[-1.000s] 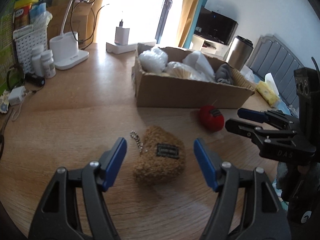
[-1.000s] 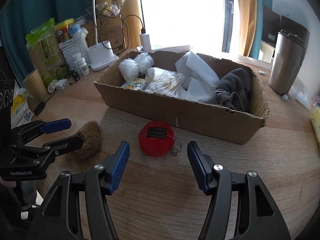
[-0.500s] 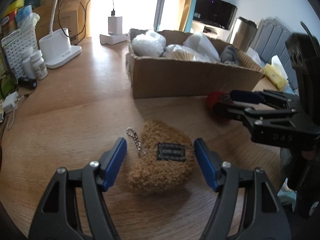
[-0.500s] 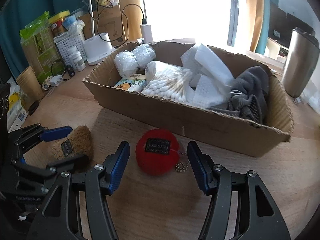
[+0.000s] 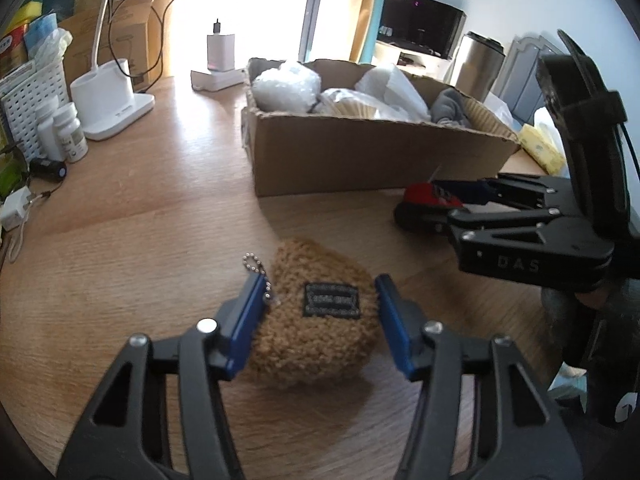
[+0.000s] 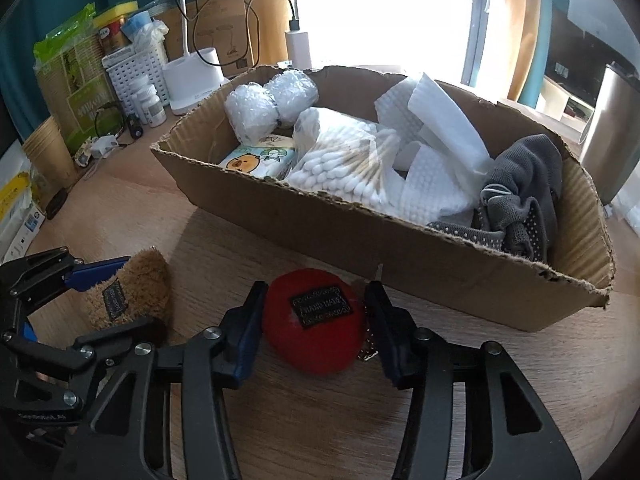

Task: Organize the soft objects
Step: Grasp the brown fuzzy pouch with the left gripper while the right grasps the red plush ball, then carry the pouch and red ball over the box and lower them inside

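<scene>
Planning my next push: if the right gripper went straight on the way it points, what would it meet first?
The red plush pouch, already between the right gripper jaws on the table; beyond it, probably the cardboard box wall.

Two plush pouches lie on the table: a brown one (image 5: pixel 316 320) between the left tongs (image 5: pixel 318 304) and a red one (image 6: pixel 314 326) between the right tongs (image 6: pixel 316 312). Beyond them, one box (image 6: pixel 400 256) holds two bubble-wrap balls (image 6: pixel 272 104), one swab bag (image 6: pixel 344 164) and one tissue pack (image 6: pixel 258 158).
</scene>
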The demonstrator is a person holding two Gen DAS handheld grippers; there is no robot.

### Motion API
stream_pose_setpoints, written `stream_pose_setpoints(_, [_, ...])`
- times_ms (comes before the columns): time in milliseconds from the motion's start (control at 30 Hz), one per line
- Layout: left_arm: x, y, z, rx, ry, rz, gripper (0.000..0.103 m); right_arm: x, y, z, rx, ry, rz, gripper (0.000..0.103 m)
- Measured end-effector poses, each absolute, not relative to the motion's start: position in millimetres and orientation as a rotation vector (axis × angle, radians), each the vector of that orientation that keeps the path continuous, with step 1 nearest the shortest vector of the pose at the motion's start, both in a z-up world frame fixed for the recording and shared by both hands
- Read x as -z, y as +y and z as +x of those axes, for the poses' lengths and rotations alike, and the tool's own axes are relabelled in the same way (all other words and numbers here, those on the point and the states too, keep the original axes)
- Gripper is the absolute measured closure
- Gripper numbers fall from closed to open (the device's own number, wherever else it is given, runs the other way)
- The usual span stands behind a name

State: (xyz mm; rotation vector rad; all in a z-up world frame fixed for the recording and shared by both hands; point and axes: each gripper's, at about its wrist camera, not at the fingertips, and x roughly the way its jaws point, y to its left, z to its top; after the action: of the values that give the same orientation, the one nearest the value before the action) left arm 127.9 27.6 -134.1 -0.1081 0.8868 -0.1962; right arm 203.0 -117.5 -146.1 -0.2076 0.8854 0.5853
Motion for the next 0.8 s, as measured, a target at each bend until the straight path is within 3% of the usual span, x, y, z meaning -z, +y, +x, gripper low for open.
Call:
stream_pose_setpoints(167, [132.2, 28.2, 127.4, 0.208, 0.884, -0.116, 0.054, 145.0, -120.2, 199.2, -0.598, 0.876, -0.208, 0.055])
stream_pose_setpoints(800, [95.6, 2.9, 117.9, 0.234, 0.800, -0.101, 0.054, 98.6, -159.5, 178.5, -0.583, 0.749, -0.170, 0.055])
